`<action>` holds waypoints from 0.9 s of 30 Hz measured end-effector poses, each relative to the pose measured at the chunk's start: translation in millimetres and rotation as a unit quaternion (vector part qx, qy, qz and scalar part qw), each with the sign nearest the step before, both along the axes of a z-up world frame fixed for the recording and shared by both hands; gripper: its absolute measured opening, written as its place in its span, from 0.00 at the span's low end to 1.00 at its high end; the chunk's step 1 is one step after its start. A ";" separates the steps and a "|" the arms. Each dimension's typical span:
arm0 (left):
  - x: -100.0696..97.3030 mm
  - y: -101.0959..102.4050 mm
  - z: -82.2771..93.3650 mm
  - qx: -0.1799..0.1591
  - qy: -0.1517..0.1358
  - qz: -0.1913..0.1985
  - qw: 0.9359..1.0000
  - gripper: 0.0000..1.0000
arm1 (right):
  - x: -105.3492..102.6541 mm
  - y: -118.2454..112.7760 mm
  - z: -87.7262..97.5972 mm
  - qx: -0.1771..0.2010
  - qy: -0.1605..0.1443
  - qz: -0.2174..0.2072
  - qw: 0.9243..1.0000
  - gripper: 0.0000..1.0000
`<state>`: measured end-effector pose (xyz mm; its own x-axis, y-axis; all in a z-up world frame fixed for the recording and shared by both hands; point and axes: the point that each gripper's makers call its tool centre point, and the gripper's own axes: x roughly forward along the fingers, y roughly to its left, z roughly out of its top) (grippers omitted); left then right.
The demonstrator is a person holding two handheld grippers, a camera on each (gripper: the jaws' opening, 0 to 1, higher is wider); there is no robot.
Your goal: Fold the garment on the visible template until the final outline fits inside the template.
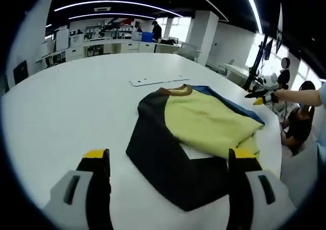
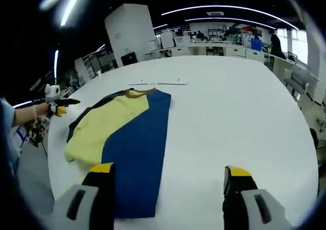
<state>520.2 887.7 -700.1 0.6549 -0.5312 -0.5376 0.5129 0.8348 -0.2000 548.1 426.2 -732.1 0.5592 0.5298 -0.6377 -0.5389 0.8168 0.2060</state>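
A garment lies partly folded on the white table (image 1: 71,102): a yellow body (image 1: 209,119) with a brown collar, a black panel (image 1: 158,153) on my left gripper's side and a blue panel (image 2: 137,148) on my right gripper's side. The yellow part (image 2: 104,125) is doubled over the middle. My left gripper (image 1: 168,158) hovers open above the black panel's near edge, holding nothing. My right gripper (image 2: 170,171) is open over the blue panel's near corner, nothing between its jaws. Each gripper also appears across the garment in the other's view: the right gripper (image 1: 262,98), the left gripper (image 2: 57,107).
A flat white strip (image 1: 158,80) lies on the table just beyond the collar, also seen as the strip (image 2: 158,82). The table edge (image 1: 277,138) runs close behind the garment. A person (image 1: 300,120) sits past that edge. Desks and shelves line the far wall.
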 end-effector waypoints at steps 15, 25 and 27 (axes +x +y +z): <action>-25.7 -8.5 13.9 -0.005 -0.003 -0.009 1.000 0.91 | -38.2 14.4 12.3 0.058 0.031 -0.006 0.998 0.53; -46.8 -18.4 12.8 -0.013 -0.001 -0.016 1.000 0.90 | -79.2 17.4 2.3 0.069 0.061 -0.001 0.996 0.35; -50.6 -18.6 12.9 -0.014 0.000 -0.016 1.000 0.89 | -85.5 18.5 1.1 0.081 0.072 -0.007 0.994 0.32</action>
